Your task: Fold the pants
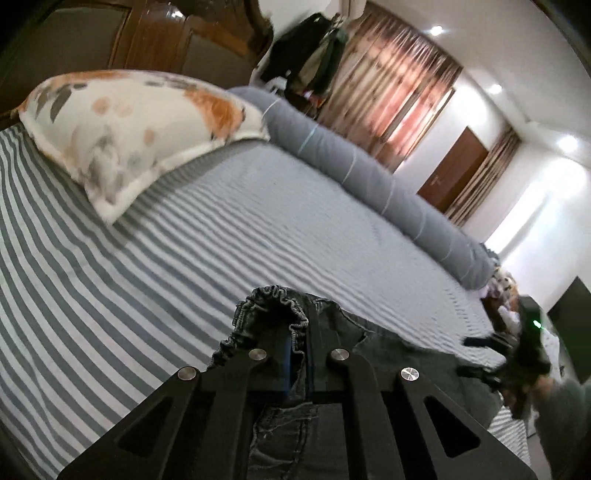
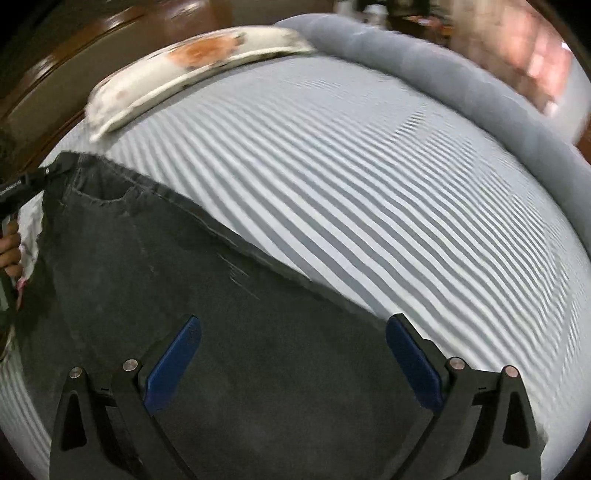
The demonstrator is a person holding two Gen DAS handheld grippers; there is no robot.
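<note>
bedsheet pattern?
Grey-and-white stripes on the bedsheet; clearest in the right wrist view.

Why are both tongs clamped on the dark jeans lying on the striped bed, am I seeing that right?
Not quite. Only the left tongs are clamped on the jeans, at the waistband. The right wrist view shows the right tongs wide open above the jeans. The striped bed is right.

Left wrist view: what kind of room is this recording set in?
Most likely a home bedroom: a bed with a striped sheet, a floral pillow against a wooden headboard, and curtains beyond.
</note>
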